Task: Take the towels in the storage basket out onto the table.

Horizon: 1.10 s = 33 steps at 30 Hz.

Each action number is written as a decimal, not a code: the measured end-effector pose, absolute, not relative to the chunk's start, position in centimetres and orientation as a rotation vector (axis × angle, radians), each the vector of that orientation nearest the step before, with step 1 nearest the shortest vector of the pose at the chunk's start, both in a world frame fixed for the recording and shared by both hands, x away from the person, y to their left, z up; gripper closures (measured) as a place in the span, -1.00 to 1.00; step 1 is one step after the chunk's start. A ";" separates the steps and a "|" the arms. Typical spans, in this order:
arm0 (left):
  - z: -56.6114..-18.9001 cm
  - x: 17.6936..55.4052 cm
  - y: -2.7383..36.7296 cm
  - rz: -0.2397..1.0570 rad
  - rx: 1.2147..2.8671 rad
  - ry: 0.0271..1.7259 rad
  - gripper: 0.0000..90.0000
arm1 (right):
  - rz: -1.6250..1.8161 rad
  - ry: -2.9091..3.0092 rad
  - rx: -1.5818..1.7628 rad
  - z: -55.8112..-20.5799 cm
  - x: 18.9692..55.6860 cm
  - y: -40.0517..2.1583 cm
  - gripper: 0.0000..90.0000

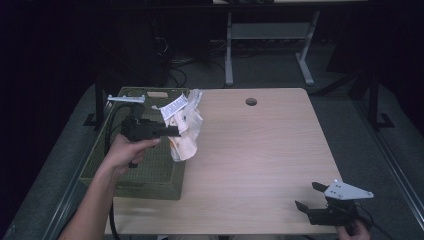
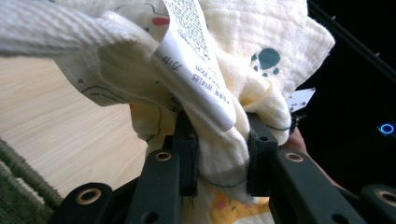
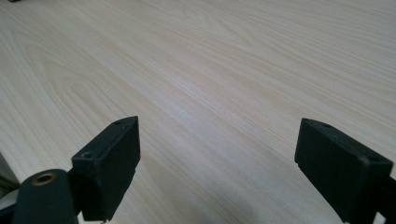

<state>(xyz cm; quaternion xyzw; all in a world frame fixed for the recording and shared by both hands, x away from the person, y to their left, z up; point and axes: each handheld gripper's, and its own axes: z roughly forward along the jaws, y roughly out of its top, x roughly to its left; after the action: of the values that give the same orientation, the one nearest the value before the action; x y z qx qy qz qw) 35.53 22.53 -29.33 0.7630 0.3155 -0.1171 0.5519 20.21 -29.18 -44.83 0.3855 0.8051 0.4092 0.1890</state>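
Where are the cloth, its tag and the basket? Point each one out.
cloth [image 1: 186,142], high view, on the hanging lower fold.
tag [image 2: 198,70], left gripper view, on the printed white middle.
basket [image 1: 150,187], high view, on the near green wall.

Small black print, partly legible as "WY4185", on the white paper tag [image 2: 196,65] of the cream cloth [image 2: 261,51].

Lab or office — desk frames [image 1: 270,35], floor cables [image 1: 175,65].

Cloth's [image 2: 261,51] label print [image 2: 198,70] mostly illegible
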 end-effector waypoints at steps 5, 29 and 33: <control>-29.5 35.6 21.7 -0.284 1.800 0.736 0.58 | 1.152 2.262 1.086 -44.8 20.2 -29.1 -0.69; -30.7 35.7 15.8 -0.307 1.849 0.676 0.58 | 1.168 2.249 1.101 -44.8 20.2 -29.3 -0.69; -31.3 35.9 14.7 -0.328 1.853 0.668 0.58 | 1.166 2.249 1.099 -44.8 20.2 -29.3 -0.69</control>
<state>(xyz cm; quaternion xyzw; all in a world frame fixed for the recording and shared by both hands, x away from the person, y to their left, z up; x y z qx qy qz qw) 35.85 14.74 -31.28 0.7801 0.2811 -0.1380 0.5416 20.21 -29.29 -44.81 0.3907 0.7998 0.4147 0.1889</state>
